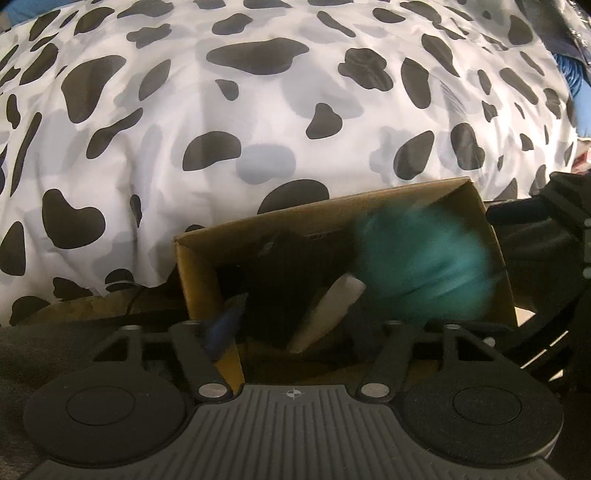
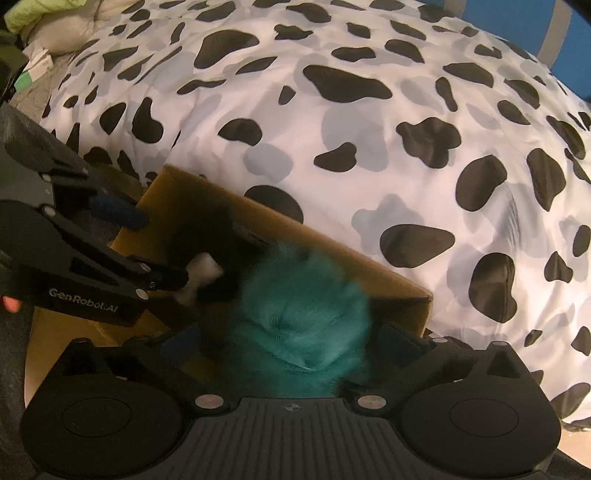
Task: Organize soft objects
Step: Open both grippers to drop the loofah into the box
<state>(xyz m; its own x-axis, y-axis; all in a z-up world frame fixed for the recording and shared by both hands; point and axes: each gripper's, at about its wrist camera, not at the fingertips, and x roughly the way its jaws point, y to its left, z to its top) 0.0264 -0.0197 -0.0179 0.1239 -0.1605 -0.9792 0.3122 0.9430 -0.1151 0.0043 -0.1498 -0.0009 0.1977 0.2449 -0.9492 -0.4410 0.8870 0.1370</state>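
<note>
A brown cardboard box (image 1: 229, 236) (image 2: 402, 291) lies on the cow-print duvet. A fluffy teal ball (image 1: 424, 266) (image 2: 299, 332) sits over the box's right part, blurred in the left wrist view. A black soft object (image 1: 291, 280) (image 2: 218, 236) lies in the box beside it. My right gripper (image 2: 288, 343) is open with its fingers either side of the teal ball. My left gripper (image 1: 291, 310) (image 2: 173, 251) is open at the box, with one blue finger (image 1: 225, 325) and one pale finger (image 1: 328, 314) around the black object; whether they press it I cannot tell.
The black-and-white cow-print duvet (image 1: 258, 129) (image 2: 406, 129) fills the area behind the box. A pale green item (image 2: 26, 18) and a small box (image 2: 37, 62) lie at the far left. The right gripper's body (image 1: 546, 236) is beside the box.
</note>
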